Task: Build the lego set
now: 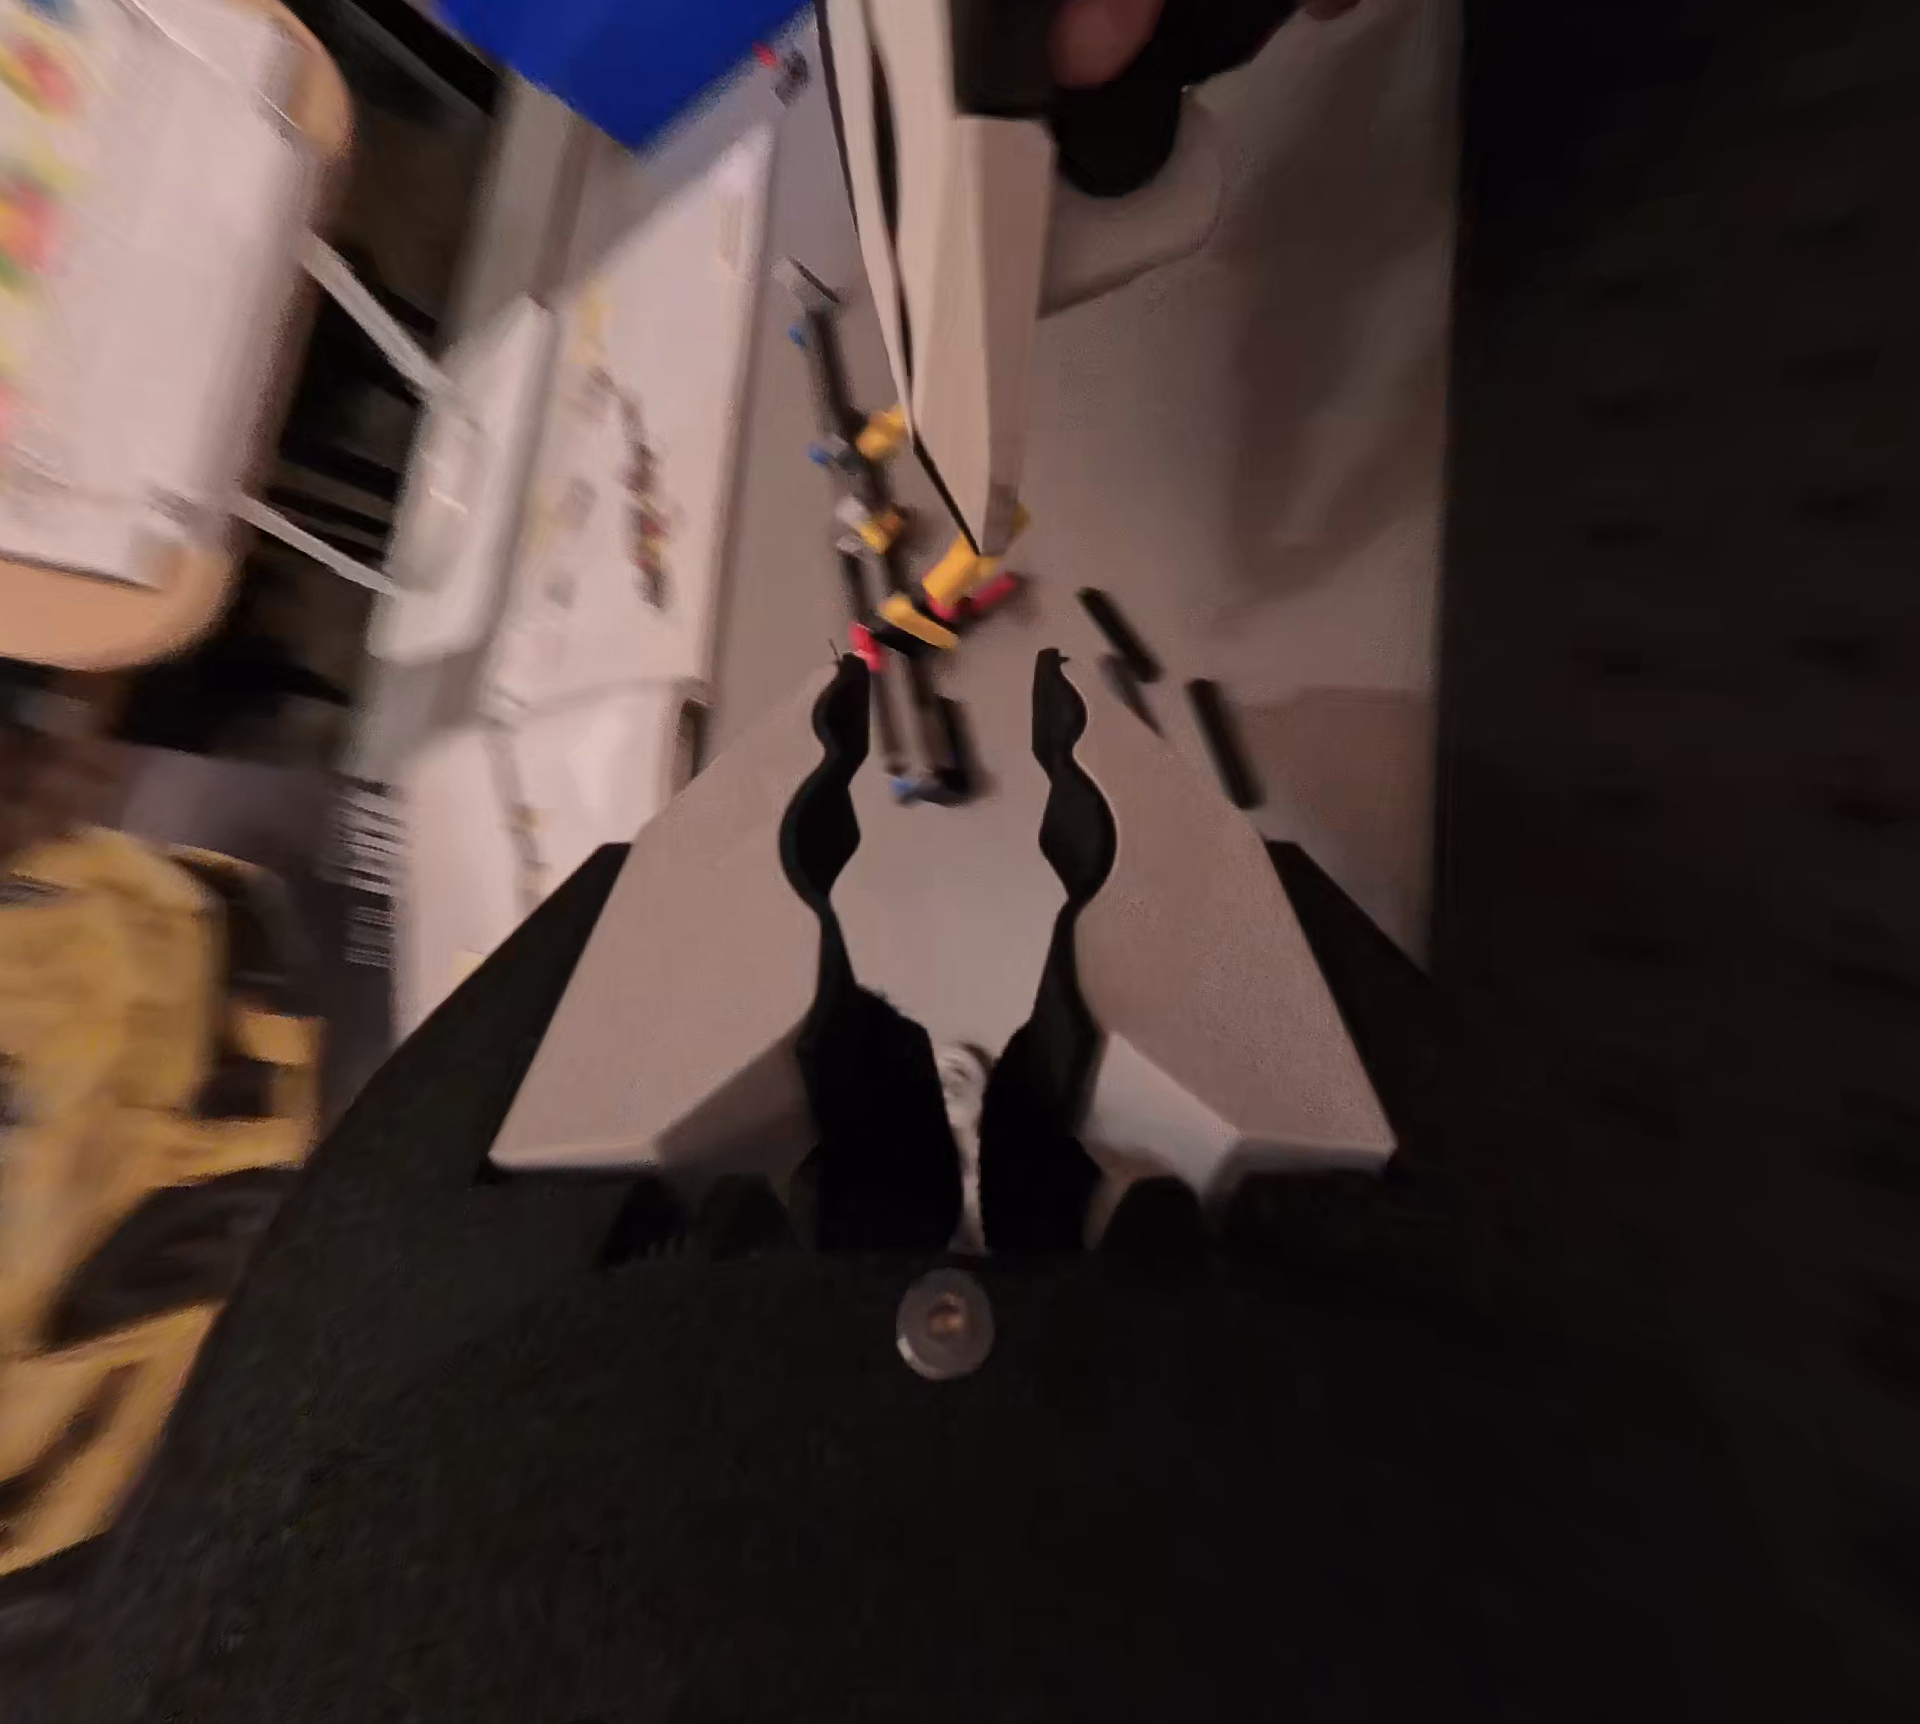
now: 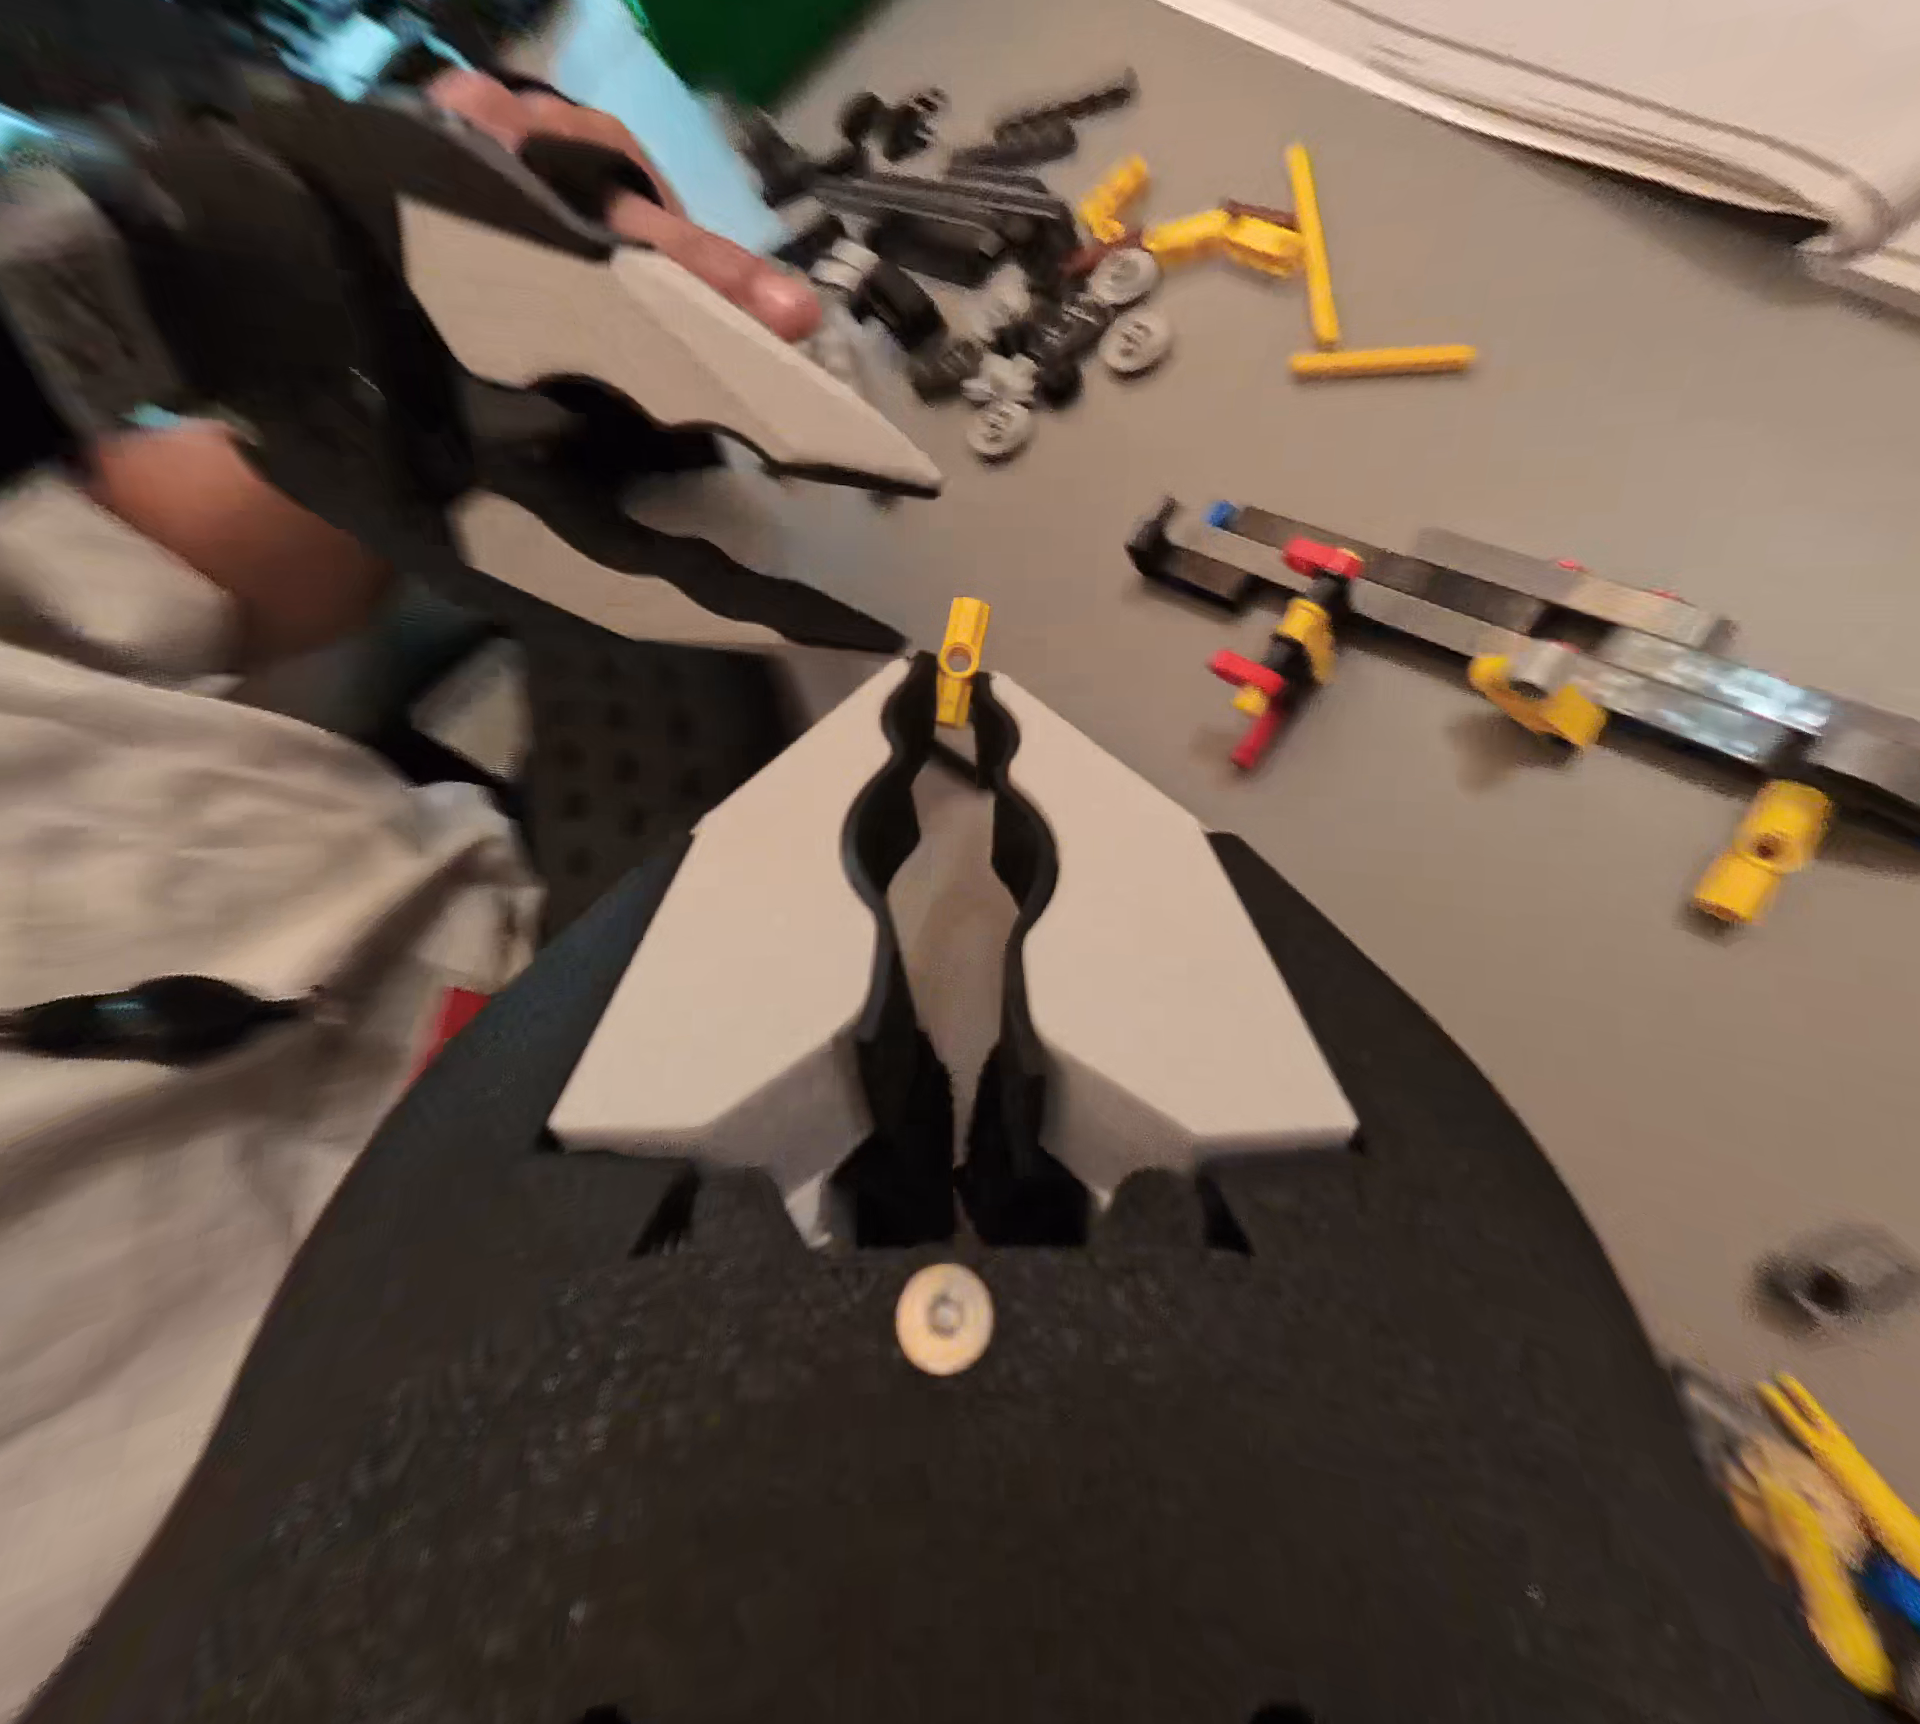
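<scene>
Though nearly closed, right tool (image 2: 961,687) around yellow connector (image 2: 960,658)

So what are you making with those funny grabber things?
A person is building a Lego set on a grey table, holding tongs in each hand. The right tongs pinch a small yellow piece at their tips. The left tongs are open and hold nothing. A long, half-built black and grey model lies nearby, beside a pile of loose pieces and the instruction booklet.
</scene>
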Demonstrator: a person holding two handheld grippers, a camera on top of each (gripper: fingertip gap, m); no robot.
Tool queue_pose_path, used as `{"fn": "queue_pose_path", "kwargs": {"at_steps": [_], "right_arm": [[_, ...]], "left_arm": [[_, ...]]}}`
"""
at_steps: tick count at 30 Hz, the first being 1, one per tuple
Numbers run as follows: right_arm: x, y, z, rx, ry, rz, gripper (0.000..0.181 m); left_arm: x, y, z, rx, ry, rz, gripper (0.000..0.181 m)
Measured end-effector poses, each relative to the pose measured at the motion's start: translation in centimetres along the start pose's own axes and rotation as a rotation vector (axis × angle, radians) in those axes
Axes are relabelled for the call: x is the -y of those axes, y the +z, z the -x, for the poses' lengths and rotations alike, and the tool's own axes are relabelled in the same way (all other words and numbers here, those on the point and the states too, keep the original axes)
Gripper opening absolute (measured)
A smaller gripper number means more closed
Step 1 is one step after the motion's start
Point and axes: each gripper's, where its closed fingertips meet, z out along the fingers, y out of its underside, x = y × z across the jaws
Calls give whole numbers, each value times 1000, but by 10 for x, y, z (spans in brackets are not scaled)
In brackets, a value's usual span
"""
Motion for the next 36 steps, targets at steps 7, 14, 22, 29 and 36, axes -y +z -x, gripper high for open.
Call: {"fn": "queue_pose_path", "kwargs": {"at_steps": [7, 14, 22, 29, 36], "right_arm": [[11, -4, 26, 236, 24, -25, 6], [10, 1, 35, 292, 4, -27, 6], [15, 3, 34, 306, 6, -48, 6], [35, -6, 27, 299, 74, -217, 10], [33, -13, 18, 243, 108, -301, 18]], "left_arm": [[18, -5, 5, 53, 87, -125, 27], [24, -15, 3, 13, -23, -207, 19], [19, -15, 5, 52, -16, -184, 10], [21, -14, 17, 132, -187, -203, 5], [18, -10, 15, 150, -278, -194, 5]]}}
